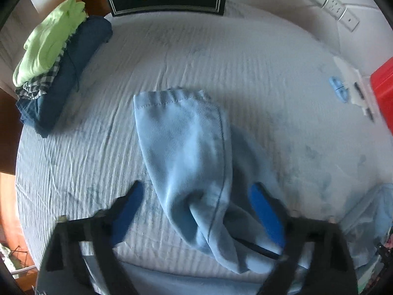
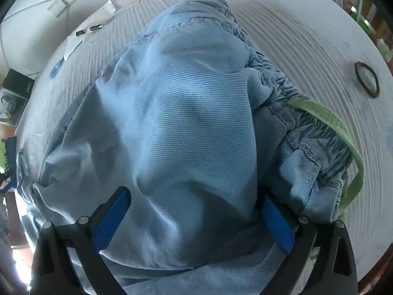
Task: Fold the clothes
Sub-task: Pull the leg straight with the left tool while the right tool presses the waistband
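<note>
The light blue pants (image 1: 186, 147) are bunched up on the white ribbed table (image 1: 258, 68). The left tool (image 1: 196, 209) is spread wide around one pant leg, and the right tool (image 2: 194, 211) is spread too, with fabric draped between its blue fingers (image 2: 110, 221). A folded pile (image 1: 56, 68) is parked at the far left.

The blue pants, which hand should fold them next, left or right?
Probably the left. The left gripper has its fingers spread wide around the free leg end of the blue pants, ready to pinch. The right gripper sits deep in bunched cloth by the waistband.
</note>
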{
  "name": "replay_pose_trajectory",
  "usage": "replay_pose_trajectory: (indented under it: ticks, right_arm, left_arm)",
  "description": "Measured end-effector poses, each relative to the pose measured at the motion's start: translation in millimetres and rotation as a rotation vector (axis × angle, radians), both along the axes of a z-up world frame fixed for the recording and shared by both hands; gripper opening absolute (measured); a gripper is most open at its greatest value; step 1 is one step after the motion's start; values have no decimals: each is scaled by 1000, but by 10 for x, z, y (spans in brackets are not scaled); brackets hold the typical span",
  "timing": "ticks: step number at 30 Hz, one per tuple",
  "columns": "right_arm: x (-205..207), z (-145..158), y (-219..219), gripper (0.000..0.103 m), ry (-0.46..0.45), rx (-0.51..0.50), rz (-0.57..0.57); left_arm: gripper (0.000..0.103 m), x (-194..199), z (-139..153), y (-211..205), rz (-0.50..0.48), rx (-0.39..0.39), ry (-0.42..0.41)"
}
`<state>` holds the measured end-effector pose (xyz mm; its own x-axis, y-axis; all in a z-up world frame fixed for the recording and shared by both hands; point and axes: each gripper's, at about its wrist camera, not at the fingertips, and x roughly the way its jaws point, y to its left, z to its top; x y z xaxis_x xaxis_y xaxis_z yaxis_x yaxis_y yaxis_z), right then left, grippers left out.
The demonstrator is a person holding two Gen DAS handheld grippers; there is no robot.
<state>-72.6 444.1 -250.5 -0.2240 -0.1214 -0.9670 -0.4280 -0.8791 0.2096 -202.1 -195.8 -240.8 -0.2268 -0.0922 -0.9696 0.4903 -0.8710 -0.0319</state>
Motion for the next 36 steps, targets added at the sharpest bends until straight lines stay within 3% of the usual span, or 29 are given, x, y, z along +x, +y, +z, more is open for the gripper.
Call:
replay_pose_trajectory:
  ticks: [5,7,9,10,11,14,18,19,21,22,24,25,26,27,28,32,36]
  right_arm:
    - [31,-9,-4,103,11,-7,-6]
    - [57,-8,13,103,23,-23,-16]
    - [68,-13,9,103,24,-26,-14]
    - [68,-17,-2,103,21,-22,-9]
    - [68,-21,-13,103,18,-18,-4]
    - [68,-32,-50,103,7,-4,2]
    - [86,-44,-80,103,6,5,-1]
    - [93,-47,-90,103,6,8,1]
    - [75,-40,-128,103,4,11,4]
    - [46,-29,-155,103,3,12,5]
    - [20,-16,-181,103,0,11,6]
    - [20,-17,-188,103,-2,10,7]
    - [17,-18,-189,103,-6,6,6]
    - [13,-20,-190,103,-11,1,5]
    - [10,-21,-190,103,-15,-3,4]
    - [-9,176,-137,103,38,-55,-21]
    - [-145,592,93,103,110,23,-20]
  left_arm:
    - [76,-185,-78,-31,-3,16,3]
    - [76,-242,-215,-31,-10,36,-36]
    - [49,-260,-342,-51,-8,31,-99]
    - [20,-230,-277,-68,-3,20,-81]
    - [4,-200,-212,-84,2,10,-64]
    - [4,12,231,-180,19,-58,45]
    - [4,505,627,-439,90,-67,129]
    - [4,626,699,-492,105,-65,142]
    - [6,836,546,-490,103,-7,78]
    - [11,910,392,-486,112,36,20]
    - [21,1009,311,-523,123,67,-19]
    - [32,1044,319,-505,124,66,-13]
    - [55,1032,368,-495,127,68,4]
    - [68,974,440,-484,129,67,24]
    - [88,921,534,-462,129,59,53]
    - [92,532,637,-451,115,48,66]
    - [91,-28,397,-437,143,126,27]
